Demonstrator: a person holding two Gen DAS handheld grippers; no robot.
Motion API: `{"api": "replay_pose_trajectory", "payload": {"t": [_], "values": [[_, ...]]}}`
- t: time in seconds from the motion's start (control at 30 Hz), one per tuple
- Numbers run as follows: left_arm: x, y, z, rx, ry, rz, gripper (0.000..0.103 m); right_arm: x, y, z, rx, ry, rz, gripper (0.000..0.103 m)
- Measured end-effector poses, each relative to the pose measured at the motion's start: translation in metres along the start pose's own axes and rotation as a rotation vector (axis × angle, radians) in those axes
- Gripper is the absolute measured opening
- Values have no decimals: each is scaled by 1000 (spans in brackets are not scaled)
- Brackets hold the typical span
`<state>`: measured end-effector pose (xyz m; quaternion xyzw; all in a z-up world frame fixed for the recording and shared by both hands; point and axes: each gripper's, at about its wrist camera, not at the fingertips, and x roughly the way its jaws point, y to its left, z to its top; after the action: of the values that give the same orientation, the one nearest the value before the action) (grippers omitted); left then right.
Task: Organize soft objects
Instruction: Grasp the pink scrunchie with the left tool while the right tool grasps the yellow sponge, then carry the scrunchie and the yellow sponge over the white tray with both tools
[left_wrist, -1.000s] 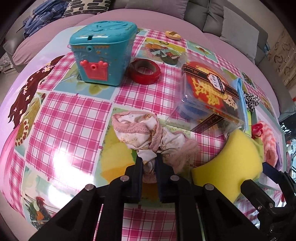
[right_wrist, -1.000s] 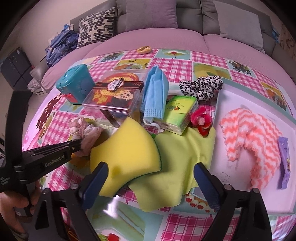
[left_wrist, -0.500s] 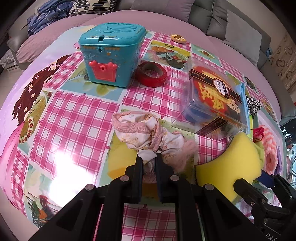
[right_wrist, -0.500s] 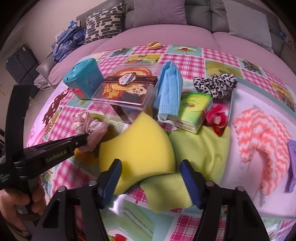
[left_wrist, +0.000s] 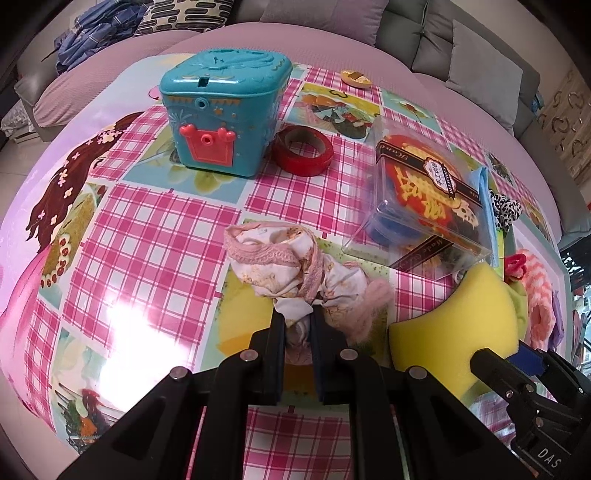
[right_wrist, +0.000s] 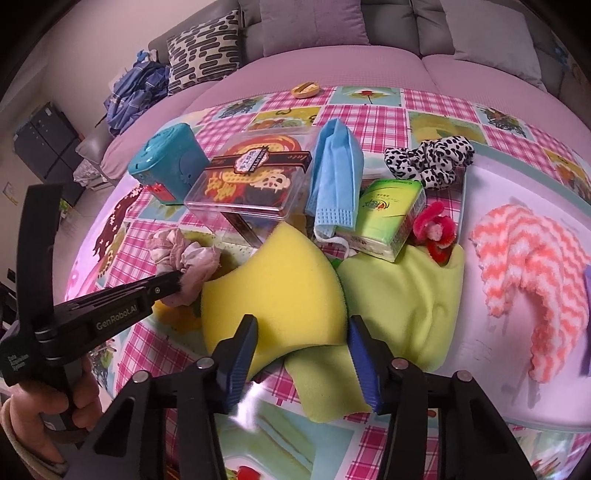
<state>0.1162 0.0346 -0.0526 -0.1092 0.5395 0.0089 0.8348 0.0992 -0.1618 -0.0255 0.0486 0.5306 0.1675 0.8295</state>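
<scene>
My left gripper (left_wrist: 297, 317) is shut on a crumpled cream and pink scrunchie (left_wrist: 280, 266) that rests on the checked tablecloth. The right wrist view shows the same gripper (right_wrist: 177, 284) at the left with the scrunchie (right_wrist: 184, 254) in it, a hand on its handle. My right gripper (right_wrist: 301, 332) is over the near end of a yellow sponge (right_wrist: 273, 295), and its jaws are closing. The sponge lies between the blue pads and no squeeze shows. A light green cloth (right_wrist: 402, 306) lies under the sponge's right side.
A white tray (right_wrist: 498, 387) at the right holds a pink and white fluffy cloth (right_wrist: 532, 266). Behind the sponge are a clear plastic box (right_wrist: 251, 184), a blue face mask (right_wrist: 336, 173), a green tissue pack (right_wrist: 388, 218), a red scrunchie (right_wrist: 432, 229), a spotted scrunchie (right_wrist: 428, 158), a teal box (left_wrist: 221, 110) and red tape (left_wrist: 303, 149).
The right jaws have drawn in from wide apart to either side of the yellow sponge's near end. The left gripper keeps its hold on the scrunchie in the same place.
</scene>
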Motion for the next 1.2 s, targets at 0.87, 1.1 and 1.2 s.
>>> {"api": "replay_pose_trajectory", "payload": {"t": [0.87,1.1,1.2], "values": [[-76,-9,-5,23,-128,15,12,-69,-12,-8,67,-103,47,42],[-95,-40,-2,97,-158,0,12,-93,-36,-13,124,-149,26,42],[-101,-57,0,135,-171,-9,12,-101,-53,-15,164,-163,18,42]]}}
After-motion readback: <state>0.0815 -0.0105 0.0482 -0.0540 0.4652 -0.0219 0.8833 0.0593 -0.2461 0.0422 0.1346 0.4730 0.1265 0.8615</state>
